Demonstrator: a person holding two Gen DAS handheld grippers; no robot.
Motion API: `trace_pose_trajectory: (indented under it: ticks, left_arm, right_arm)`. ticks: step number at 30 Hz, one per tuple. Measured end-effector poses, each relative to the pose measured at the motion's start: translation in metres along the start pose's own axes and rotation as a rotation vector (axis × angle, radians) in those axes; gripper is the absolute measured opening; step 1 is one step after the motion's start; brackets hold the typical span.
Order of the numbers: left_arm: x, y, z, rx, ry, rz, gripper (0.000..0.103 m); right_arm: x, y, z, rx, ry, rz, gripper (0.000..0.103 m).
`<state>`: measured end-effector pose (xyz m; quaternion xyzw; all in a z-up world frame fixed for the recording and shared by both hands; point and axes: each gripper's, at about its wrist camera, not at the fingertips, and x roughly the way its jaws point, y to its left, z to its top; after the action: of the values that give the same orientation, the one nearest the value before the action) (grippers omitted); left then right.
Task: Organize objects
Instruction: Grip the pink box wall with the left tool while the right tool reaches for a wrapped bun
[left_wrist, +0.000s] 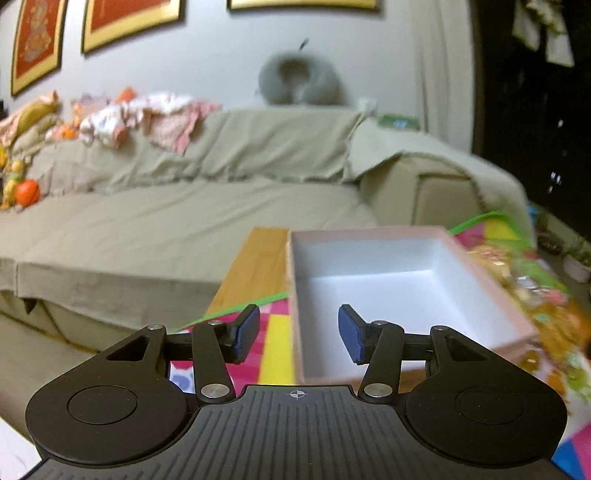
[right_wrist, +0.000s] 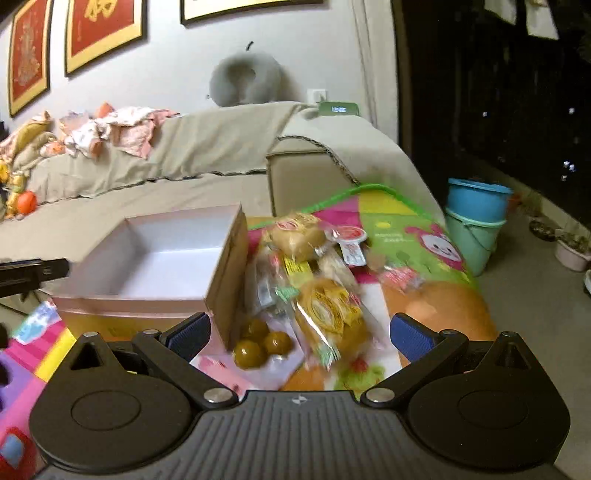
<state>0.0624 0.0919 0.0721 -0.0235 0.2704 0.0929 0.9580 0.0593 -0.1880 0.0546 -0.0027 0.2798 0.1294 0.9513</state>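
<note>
An open pink box (left_wrist: 406, 295) with a white, empty inside sits on a colourful mat; it also shows in the right wrist view (right_wrist: 159, 258). My left gripper (left_wrist: 298, 332) is open and empty, straddling the box's near left wall. A pile of wrapped snacks (right_wrist: 321, 273) lies right of the box, with a pack of three brown balls (right_wrist: 258, 343) nearest. My right gripper (right_wrist: 299, 334) is wide open and empty, just above the front of the snack pile. The left gripper's tip (right_wrist: 33, 273) shows at the left edge of the right wrist view.
A beige covered sofa (left_wrist: 184, 221) stands behind the table, with clothes (left_wrist: 147, 118) and a grey neck pillow (left_wrist: 299, 79) on its back. Stacked blue and green buckets (right_wrist: 474, 225) stand on the floor at right. A wooden table edge (left_wrist: 255, 266) shows left of the box.
</note>
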Motion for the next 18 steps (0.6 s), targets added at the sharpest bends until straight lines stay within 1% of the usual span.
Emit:
trace_pose_trajectory:
  ticks: [2,4,5,7,8,9,12,14,16,18]
  left_arm:
    - [0.021,0.005,0.005,-0.009,0.053,-0.025,0.054]
    - [0.041,0.01,0.007,-0.017,0.113,-0.063,0.054]
    - [0.05,0.011,0.006,-0.026,0.136,-0.068,0.053]
    - [0.064,0.015,0.004,-0.032,0.172,-0.059,0.044]
    - [0.068,0.016,0.002,-0.025,0.182,-0.059,0.029]
    - [0.072,0.015,0.0,-0.013,0.186,-0.061,0.02]
    - [0.076,0.02,-0.005,0.042,0.155,-0.099,0.015]
    - [0.081,0.018,-0.003,0.07,0.146,-0.103,0.013]
    - [0.084,0.02,-0.001,0.072,0.135,-0.092,0.011]
    - [0.087,0.024,0.001,0.049,0.127,-0.086,0.01]
  right_arm:
    - [0.007,-0.002,0.007,-0.028,0.033,0.025,0.103]
    - [0.009,-0.006,0.01,-0.054,0.027,0.001,0.103]
    - [0.011,-0.006,0.01,-0.074,0.026,-0.009,0.103]
    - [0.017,-0.009,0.011,-0.108,0.033,-0.025,0.103]
    - [0.02,-0.011,0.011,-0.119,0.038,-0.03,0.103]
    - [0.024,-0.013,0.012,-0.129,0.043,-0.031,0.103]
    - [0.038,-0.018,0.014,-0.136,0.072,-0.027,0.103]
    - [0.053,-0.023,0.017,-0.118,0.104,-0.017,0.103]
    - [0.068,-0.027,0.017,-0.104,0.133,-0.01,0.103]
    - [0.083,-0.029,0.015,-0.092,0.162,-0.006,0.103]
